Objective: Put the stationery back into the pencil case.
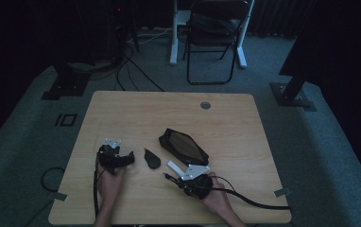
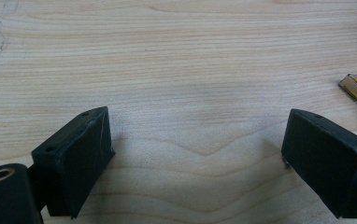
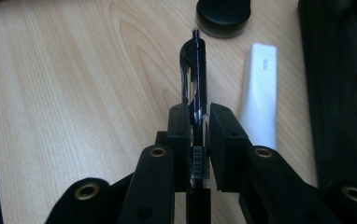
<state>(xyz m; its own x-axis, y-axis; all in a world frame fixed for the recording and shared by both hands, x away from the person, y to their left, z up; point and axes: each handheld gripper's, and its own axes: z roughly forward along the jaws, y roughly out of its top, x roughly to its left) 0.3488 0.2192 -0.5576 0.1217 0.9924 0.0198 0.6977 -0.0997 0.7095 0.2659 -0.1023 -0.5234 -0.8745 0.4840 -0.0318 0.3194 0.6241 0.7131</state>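
The pen point(image 3: 196, 79) is pinched between the right gripper point(image 3: 199, 122) fingers, tip toward 12 o'clock, seemingly for packing into the case point(image 1: 183, 145); left gripper point(image 2: 200, 154) fingers spread, idle.

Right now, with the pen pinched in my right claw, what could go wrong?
1. The right claw grips the pen on its lower barrel, with much of its length sticking out past the jaws; it could pivot or slip if it bumps something.
2. The white eraser and the black case lie close beside it, so a sideways swing may knock them.
3. The left claw is open and empty, so nothing steadies the case.
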